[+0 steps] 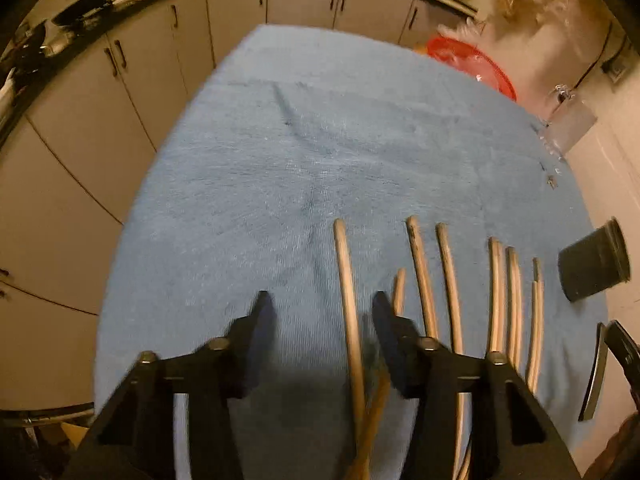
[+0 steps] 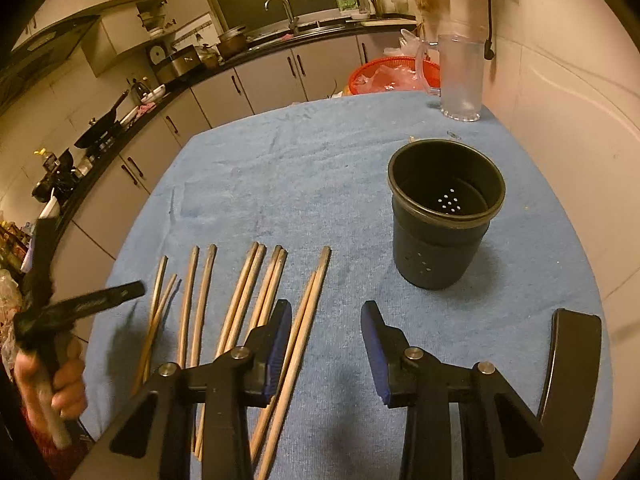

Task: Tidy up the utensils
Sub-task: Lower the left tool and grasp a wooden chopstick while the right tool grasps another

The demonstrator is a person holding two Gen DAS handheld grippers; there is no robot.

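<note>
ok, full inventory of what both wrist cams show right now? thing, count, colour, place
chopsticks: ten, tan wood, lying side by side on the towel's near left
utensil holder: one, black, perforated, upright and empty, towel's right side
blue towel: one, covers the table
clear mug: one, transparent, far right corner of the towel
red basket: one, behind the table's far edge
kitchen counter: dark top, beige cabinets, sink and cookware, along the back
left gripper: black, open, above the leftmost chopsticks
right gripper: black with blue pads, open, between the chopsticks and the holder
</note>
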